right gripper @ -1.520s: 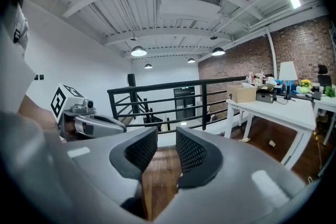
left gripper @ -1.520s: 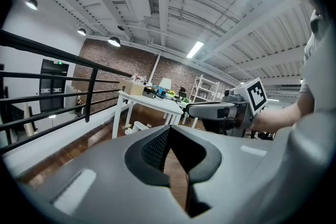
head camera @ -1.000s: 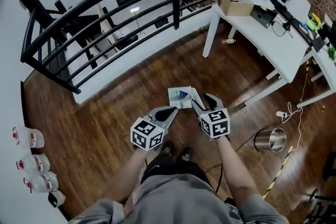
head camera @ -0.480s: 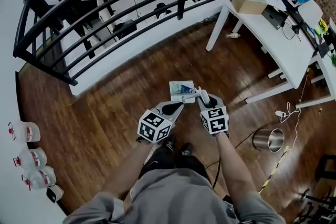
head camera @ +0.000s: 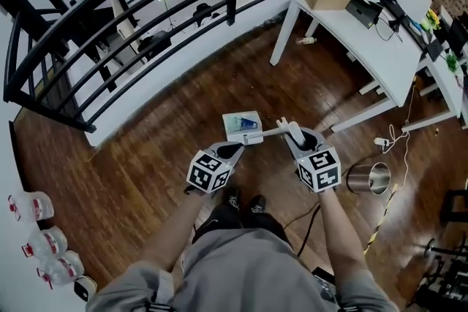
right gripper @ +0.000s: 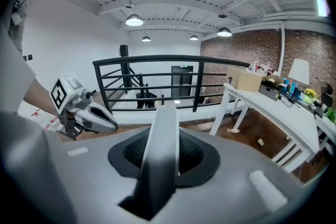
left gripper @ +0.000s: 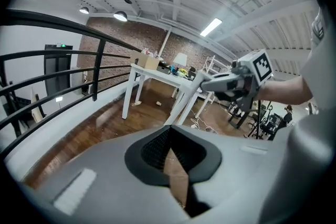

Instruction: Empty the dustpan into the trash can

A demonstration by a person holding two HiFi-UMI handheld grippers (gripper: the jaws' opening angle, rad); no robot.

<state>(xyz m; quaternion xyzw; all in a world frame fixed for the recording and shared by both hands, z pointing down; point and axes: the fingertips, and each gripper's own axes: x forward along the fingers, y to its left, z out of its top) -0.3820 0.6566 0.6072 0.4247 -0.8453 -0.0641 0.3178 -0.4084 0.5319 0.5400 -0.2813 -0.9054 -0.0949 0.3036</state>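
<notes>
Your right gripper (head camera: 300, 137) has just been closing its jaws. They stand partway closed with the pads pressed on the white handle (head camera: 274, 131) of the dustpan (head camera: 241, 128); in the right gripper view the handle runs straight out between them. Your left gripper (head camera: 232, 151) is fully closed and holds nothing.

The trash can (head camera: 360, 181), a shiny metal cylinder with its open top showing, stands on the wooden floor (head camera: 146, 157). Of your two grippers, the right is the nearer to the trash can. The dustpan lies beyond that gripper, farther from the trash can, and the left gripper is farthest, just beside the pan's edge.

The dustpan's long axis runs roughly along the line toward the trash can. The handle end, in your grip, is on the side of the trash can, and the pan end points away from it. Something blue lies in the pan; what it is cannot be told.

So the coming move likely turns on a swing. Carry the dustpan toward the trash can and turn it, so that the pan end rather than the handle comes over the open top before you tip it.
</notes>
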